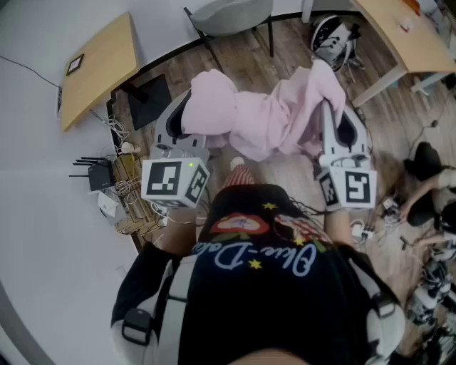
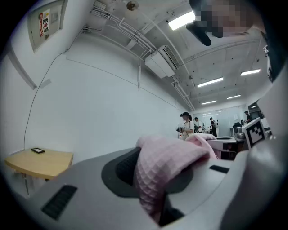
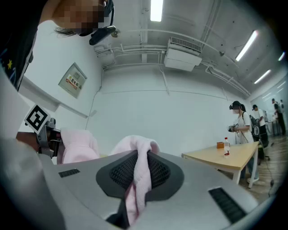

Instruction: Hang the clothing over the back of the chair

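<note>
- The clothing was a soft, pale pink garment with a waffle-like weave, bunched and rumpled.
- It hung in the air, stretched between the left gripper and the right gripper, sagging in loose folds in the middle.
- A thick fold of it was pinched in the left jaws, and a thinner folded edge in the right jaws.
- The chair had a grey shell and thin dark legs. It stood upright on the wood floor beyond the clothing, apart from it.
</note>
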Demonstrator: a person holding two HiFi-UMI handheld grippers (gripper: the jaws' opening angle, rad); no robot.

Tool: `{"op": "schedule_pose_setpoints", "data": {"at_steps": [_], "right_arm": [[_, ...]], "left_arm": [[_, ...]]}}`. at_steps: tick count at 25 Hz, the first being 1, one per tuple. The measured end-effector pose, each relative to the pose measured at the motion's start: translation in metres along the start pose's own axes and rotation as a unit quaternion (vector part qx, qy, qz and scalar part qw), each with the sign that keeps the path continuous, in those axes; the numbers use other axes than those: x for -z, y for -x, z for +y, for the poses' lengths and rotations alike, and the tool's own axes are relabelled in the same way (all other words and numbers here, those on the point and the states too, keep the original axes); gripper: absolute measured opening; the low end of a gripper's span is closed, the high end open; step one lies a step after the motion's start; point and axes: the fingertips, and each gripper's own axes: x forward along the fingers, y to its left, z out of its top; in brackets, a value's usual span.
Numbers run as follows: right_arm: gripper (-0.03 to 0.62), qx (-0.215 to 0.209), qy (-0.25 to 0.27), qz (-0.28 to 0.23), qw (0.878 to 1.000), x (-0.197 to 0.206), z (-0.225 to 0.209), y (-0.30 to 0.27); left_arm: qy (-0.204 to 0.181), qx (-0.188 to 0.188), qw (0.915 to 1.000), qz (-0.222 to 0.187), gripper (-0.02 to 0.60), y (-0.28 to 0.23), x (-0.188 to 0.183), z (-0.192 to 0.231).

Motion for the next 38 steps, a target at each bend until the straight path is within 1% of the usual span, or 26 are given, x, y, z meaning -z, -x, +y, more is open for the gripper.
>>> {"op": "schedule_pose_setpoints", "data": {"at_steps": [4,8,13,20,27,31,38], "right_arm": [[0.038,0.000,-0.009,-0.004,1.000,0.002,0.004,0.004],[0.037,0.003,-0.013,0.000,1.000,0.004,0.003,0.006],[0.037,0.005,-0.011,0.000,1.000,0.002,0.007,0.007],[0.037,0.013,-0.010,-0.005,1.000,-0.003,0.004,0.012],[0.038,0.011,-0.011,0.002,1.000,0.003,0.007,0.007],[0.037,0.024,-0.007,0.007,1.000,0.003,-0.002,0.002],[0.038,0.050,-0.001,0.013,0.999,0.000,-0.025,-0.015]], "left_arm": [[0.007,-0.005,1.0000,-0.002,0.067,0.006,0.002,0.002],[0.005,-0.002,1.0000,-0.002,0.069,0.008,0.004,0.000],[0.010,-0.003,0.9999,-0.001,0.068,0.011,0.005,0.002],[0.007,0.001,1.0000,-0.005,0.069,0.012,0.000,-0.002],[0.017,0.000,0.9999,-0.002,0.067,0.010,0.008,0.004],[0.027,0.013,0.9996,-0.003,0.067,-0.007,0.009,0.004],[0.027,0.044,0.9987,-0.003,0.069,-0.046,0.006,0.000]]}}
